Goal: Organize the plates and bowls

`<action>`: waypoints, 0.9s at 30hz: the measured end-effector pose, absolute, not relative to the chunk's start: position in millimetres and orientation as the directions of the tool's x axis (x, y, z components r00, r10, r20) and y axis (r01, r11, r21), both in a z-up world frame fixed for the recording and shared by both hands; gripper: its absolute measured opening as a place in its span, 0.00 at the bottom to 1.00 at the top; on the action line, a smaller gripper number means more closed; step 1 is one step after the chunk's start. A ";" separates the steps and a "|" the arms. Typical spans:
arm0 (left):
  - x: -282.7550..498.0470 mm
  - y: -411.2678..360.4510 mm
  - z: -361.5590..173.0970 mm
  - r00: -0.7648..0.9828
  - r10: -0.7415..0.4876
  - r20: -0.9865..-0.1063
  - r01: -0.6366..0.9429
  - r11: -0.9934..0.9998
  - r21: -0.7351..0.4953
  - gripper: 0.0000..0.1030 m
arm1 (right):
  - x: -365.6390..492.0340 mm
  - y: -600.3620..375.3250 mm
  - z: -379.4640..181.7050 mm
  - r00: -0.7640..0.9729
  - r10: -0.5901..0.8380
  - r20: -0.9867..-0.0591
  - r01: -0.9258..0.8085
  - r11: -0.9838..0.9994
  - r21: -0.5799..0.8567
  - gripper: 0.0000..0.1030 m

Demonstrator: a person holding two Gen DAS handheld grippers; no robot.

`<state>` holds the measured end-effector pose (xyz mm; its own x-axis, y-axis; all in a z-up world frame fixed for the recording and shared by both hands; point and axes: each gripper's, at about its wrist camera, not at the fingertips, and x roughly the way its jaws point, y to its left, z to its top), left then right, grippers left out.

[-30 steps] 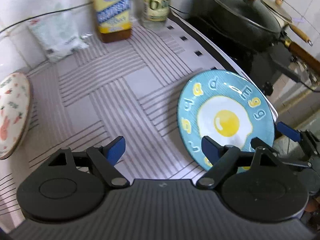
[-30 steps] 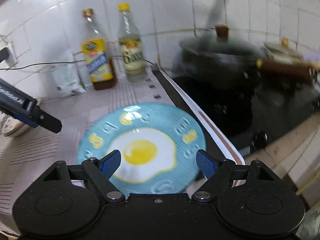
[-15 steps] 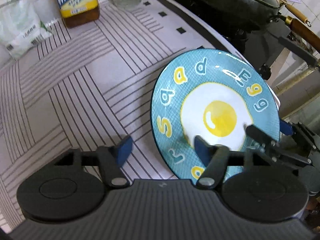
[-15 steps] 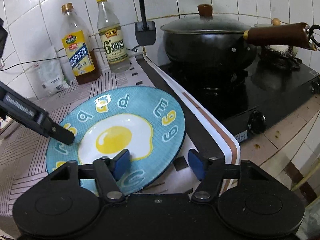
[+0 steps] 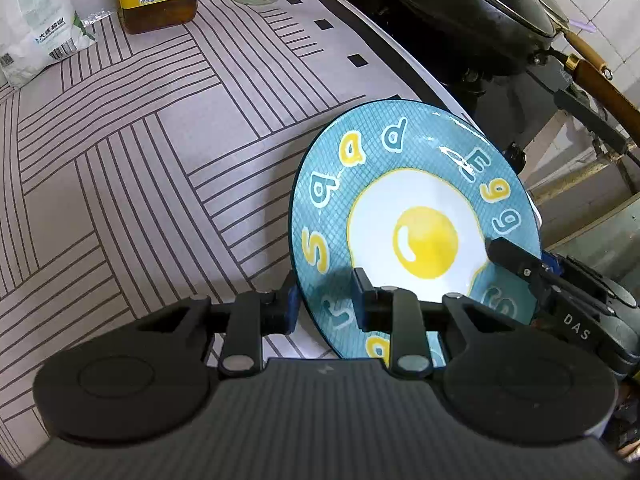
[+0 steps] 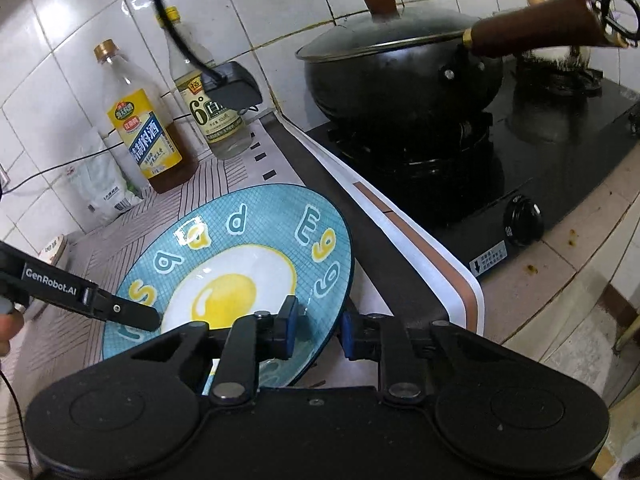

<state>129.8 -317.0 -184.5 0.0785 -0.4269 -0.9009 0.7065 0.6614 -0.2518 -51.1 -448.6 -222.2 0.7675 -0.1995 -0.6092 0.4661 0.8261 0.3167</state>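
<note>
A blue plate (image 5: 424,240) with a fried-egg picture and letters round its rim sits tilted over the striped mat, near the stove. My left gripper (image 5: 326,302) straddles its near-left rim. The jaws are closing and the blue pads (image 5: 292,306) are pressing the rim. In the right wrist view the same plate (image 6: 240,248) has its near-right rim between the closing jaws of my right gripper (image 6: 318,330), one pad on the plate's face and one under the edge. Each gripper's finger (image 6: 132,314) shows in the other view, lying on the plate.
A black lidded wok (image 6: 400,64) with a wooden handle sits on the gas stove (image 6: 540,168) to the right. Two bottles (image 6: 144,136) and a white bag (image 5: 36,28) stand by the tiled wall. A patterned dish edge (image 6: 56,248) shows far left, and a black plug (image 6: 232,84) hangs on a cable.
Both grippers' jaws went from wide open to closed on the plate's rim. The left gripper came down and in toward the plate, which now stands tilted.
</note>
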 end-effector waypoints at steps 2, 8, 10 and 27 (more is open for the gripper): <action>130.0 -316.7 -184.9 0.081 -0.429 -0.900 0.702 0.665 -0.254 0.24 | -50.4 -448.7 -222.4 0.764 -0.203 -0.613 0.473 0.821 0.318 0.25; 130.8 -308.6 -182.3 0.106 -0.422 -0.901 0.709 0.667 -0.229 0.26 | -49.5 -439.6 -218.9 0.749 -0.216 -0.627 0.490 0.817 0.305 0.23; 133.2 -299.0 -180.5 0.104 -0.423 -0.900 0.704 0.670 -0.233 0.26 | -50.2 -435.2 -217.0 0.753 -0.193 -0.629 0.472 0.825 0.312 0.23; 144.3 -197.6 -134.8 0.194 -0.381 -0.904 0.629 0.756 -0.184 0.27 | -22.2 -373.6 -191.7 0.802 -0.017 -0.598 0.268 0.903 0.334 0.23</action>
